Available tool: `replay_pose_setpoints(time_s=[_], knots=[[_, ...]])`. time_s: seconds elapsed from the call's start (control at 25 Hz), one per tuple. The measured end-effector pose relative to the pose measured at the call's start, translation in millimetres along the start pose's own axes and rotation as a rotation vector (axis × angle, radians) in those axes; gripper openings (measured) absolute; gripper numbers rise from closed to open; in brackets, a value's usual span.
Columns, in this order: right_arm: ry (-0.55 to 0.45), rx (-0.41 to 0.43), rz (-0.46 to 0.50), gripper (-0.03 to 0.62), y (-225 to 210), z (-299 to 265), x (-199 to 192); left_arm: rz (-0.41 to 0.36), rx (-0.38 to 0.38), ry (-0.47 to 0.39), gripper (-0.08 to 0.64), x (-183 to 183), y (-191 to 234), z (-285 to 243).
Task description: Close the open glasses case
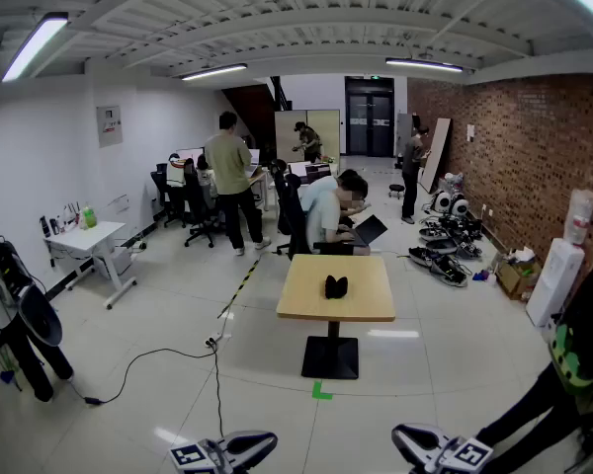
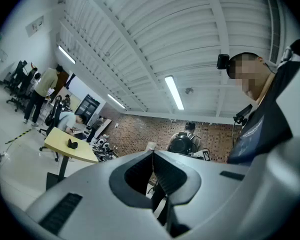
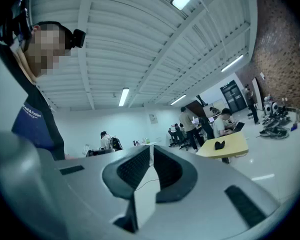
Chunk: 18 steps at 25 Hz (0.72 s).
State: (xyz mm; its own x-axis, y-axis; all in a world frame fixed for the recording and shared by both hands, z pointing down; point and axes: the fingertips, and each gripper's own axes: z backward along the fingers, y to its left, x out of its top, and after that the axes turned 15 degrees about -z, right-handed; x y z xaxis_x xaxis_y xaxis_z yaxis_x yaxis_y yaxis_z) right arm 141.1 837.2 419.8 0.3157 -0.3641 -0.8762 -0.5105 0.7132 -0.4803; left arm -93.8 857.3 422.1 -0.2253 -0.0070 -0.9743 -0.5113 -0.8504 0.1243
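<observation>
A small black glasses case (image 1: 336,286) lies in the middle of a square yellow pedestal table (image 1: 306,309), several steps ahead of me; it shows as two dark lobes side by side. The left gripper view has the case (image 2: 72,144) far off at the left, and the right gripper view has it (image 3: 219,145) at the right. Both grippers sit at the bottom edge of the head view, well short of the table. My left gripper (image 1: 273,441) (image 2: 152,153) is shut and holds nothing. On my right gripper (image 1: 396,433) (image 3: 150,146) the jaw tips also meet, with nothing between them.
A seated person with a laptop (image 1: 368,229) is just behind the table. Other people stand further back among office chairs (image 1: 200,215). A black cable (image 1: 158,358) and a green tape mark (image 1: 321,392) lie on the floor. A brick wall (image 1: 514,156) and a water dispenser (image 1: 558,275) are at the right.
</observation>
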Motion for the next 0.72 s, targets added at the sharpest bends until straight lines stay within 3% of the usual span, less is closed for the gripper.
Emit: replay_pose_setpoints(time_s=[0.28,0.44,0.72], knots=[[0.028,-0.012,0.008,0.011,-34.7,-55.0,5.8,0.012,-0.001,-0.001,0.006,-5.1,62.1,-12.7],[0.030,-0.040,0.029,0.011,-44.1,-115.0,16.7,0.014,-0.028,-0.013,0.006,5.1,125.9,-8.8],[-0.053,-0.108,0.045,0.011,-68.5,-217.1,51.5,-0.005,-0.130,0.025,0.006,26.7,241.1,-11.0]])
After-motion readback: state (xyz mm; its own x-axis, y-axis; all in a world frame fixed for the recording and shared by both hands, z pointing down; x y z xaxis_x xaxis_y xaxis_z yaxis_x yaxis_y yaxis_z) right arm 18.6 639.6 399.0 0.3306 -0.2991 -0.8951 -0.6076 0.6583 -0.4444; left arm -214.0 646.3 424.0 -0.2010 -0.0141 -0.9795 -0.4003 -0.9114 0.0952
